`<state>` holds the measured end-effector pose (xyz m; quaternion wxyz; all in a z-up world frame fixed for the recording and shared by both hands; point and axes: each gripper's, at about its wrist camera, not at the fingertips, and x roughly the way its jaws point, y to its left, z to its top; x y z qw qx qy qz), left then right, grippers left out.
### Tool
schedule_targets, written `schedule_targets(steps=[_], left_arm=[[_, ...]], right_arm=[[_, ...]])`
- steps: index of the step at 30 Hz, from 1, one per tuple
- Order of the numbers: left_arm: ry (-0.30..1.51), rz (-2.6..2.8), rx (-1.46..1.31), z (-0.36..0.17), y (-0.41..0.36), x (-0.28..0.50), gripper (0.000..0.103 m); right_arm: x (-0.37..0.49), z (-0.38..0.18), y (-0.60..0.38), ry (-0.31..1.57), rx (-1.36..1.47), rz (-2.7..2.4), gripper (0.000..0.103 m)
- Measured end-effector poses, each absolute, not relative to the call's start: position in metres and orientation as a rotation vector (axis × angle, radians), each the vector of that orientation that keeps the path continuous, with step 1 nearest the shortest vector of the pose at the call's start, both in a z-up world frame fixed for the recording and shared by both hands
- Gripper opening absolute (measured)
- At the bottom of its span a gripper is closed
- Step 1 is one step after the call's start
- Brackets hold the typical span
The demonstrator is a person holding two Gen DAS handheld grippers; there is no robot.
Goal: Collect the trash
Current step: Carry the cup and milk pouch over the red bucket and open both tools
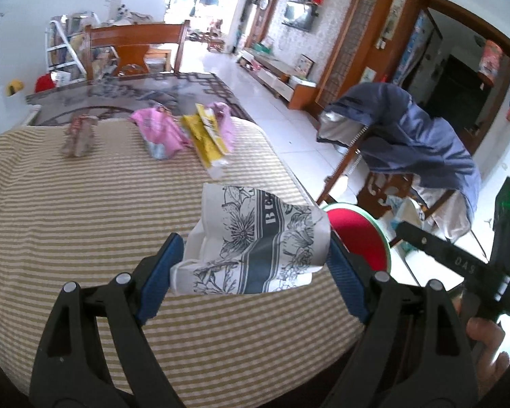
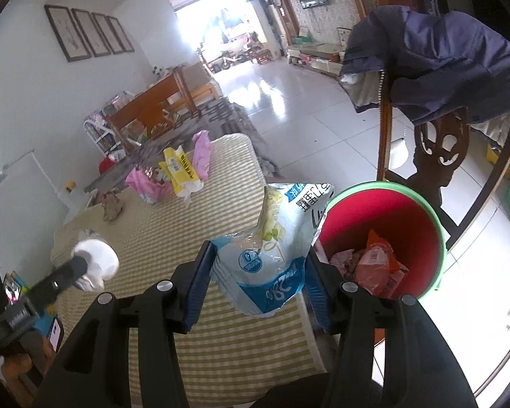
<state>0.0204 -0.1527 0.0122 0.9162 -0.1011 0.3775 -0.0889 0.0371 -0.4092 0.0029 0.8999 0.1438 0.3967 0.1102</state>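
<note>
Beside the red bin (image 2: 384, 234), at the edge of a table under a striped cloth (image 1: 85, 204), we hold two pieces of trash. Our left gripper (image 1: 251, 265) is clenched on a crumpled white paper cup printed with dark flowers (image 1: 255, 238), its blue pads pressing both sides, above the cloth just short of the bin. Our right gripper (image 2: 256, 282) grasps a blue-and-white snack bag (image 2: 272, 255), whose top edge leans against the bin's green rim. Orange and pink wrappers (image 2: 377, 265) already lie inside the bin. Farther from the bin, more trash lies on the cloth: a pink wrapper (image 1: 159, 129), a yellow packet (image 1: 209, 132) and a brownish crumpled piece (image 1: 80, 136).
</note>
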Motion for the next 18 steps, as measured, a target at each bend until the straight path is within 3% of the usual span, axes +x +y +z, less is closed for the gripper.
schedule_targets(steps=[18], left_arm=[[0.831, -0.329, -0.178, 0.004, -0.212, 0.058, 0.081]], right_arm=[[0.061, -0.005, -0.483, 0.841, 0.393, 0.062, 0.053]])
